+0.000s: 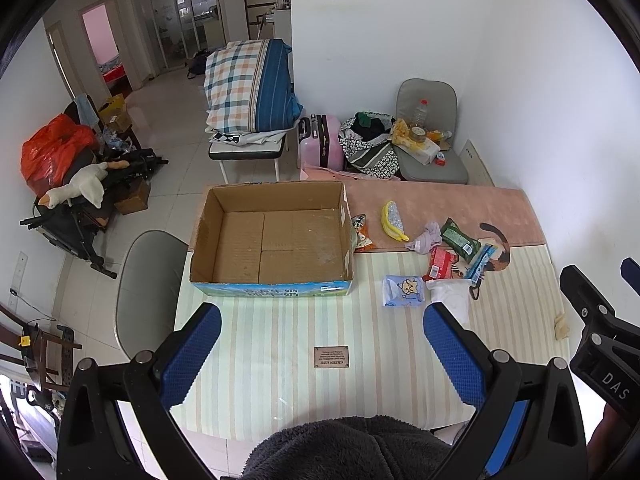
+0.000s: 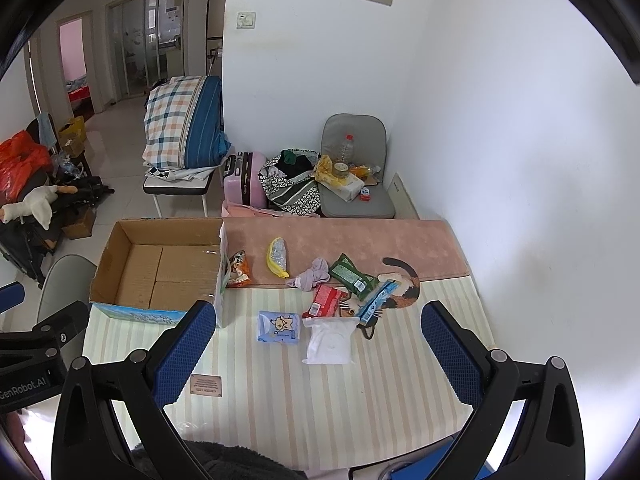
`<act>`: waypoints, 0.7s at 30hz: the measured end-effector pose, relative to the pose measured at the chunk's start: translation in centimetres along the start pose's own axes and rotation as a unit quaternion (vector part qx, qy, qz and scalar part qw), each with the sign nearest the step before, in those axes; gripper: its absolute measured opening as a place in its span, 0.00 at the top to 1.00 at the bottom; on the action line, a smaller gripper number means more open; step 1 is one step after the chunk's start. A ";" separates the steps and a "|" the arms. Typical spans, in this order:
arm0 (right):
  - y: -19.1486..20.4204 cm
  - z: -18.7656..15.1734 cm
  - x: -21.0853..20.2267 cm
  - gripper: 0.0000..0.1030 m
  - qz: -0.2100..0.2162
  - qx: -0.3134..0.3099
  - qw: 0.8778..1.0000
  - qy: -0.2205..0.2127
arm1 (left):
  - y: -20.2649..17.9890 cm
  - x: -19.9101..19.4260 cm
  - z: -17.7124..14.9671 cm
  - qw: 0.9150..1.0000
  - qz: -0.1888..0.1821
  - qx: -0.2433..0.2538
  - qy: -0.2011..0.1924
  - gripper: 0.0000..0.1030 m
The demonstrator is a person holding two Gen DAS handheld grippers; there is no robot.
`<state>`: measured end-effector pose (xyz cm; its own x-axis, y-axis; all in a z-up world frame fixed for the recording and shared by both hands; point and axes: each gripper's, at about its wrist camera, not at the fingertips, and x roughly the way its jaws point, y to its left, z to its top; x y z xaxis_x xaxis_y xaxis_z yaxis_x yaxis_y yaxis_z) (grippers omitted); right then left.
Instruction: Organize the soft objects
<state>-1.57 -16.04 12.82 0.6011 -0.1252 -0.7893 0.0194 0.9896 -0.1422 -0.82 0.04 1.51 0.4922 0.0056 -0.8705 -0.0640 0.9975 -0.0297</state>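
Observation:
An empty open cardboard box (image 1: 276, 240) (image 2: 160, 268) stands on the striped table at the left. To its right lie soft packets: a blue tissue pack (image 1: 403, 290) (image 2: 279, 326), a white pouch (image 1: 450, 294) (image 2: 331, 340), a red packet (image 1: 440, 263) (image 2: 325, 300), a green packet (image 1: 460, 238) (image 2: 354, 274), a lilac cloth (image 1: 428, 238) (image 2: 314, 274), a yellow pouch (image 1: 393, 220) (image 2: 277, 257) and an orange snack bag (image 1: 362, 234) (image 2: 239, 270). My left gripper (image 1: 322, 320) is open and empty above the near table. My right gripper (image 2: 318, 320) is open and empty, above the packets.
A pink mat (image 1: 440, 208) covers the table's far part. A grey chair (image 1: 144, 280) stands left of the table. Behind are a suitcase (image 1: 320, 142), a bag, a grey seat with a bottle (image 1: 424, 114), and folded bedding (image 1: 252, 88). A white wall runs along the right.

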 end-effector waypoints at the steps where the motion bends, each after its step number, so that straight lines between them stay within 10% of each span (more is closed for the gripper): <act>1: 0.0 0.0 0.0 0.00 0.001 0.000 1.000 0.000 | 0.1 0.0 0.0 1.000 0.000 -0.001 0.000 0.00; 21: 0.1 0.1 -0.1 0.00 0.000 0.000 1.000 -0.002 | 0.1 0.0 0.1 1.000 -0.001 0.000 0.000 0.00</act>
<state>-1.54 -15.88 12.93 0.6037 -0.1243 -0.7874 0.0188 0.9897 -0.1418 -0.75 0.10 1.53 0.4920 0.0041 -0.8706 -0.0624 0.9976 -0.0306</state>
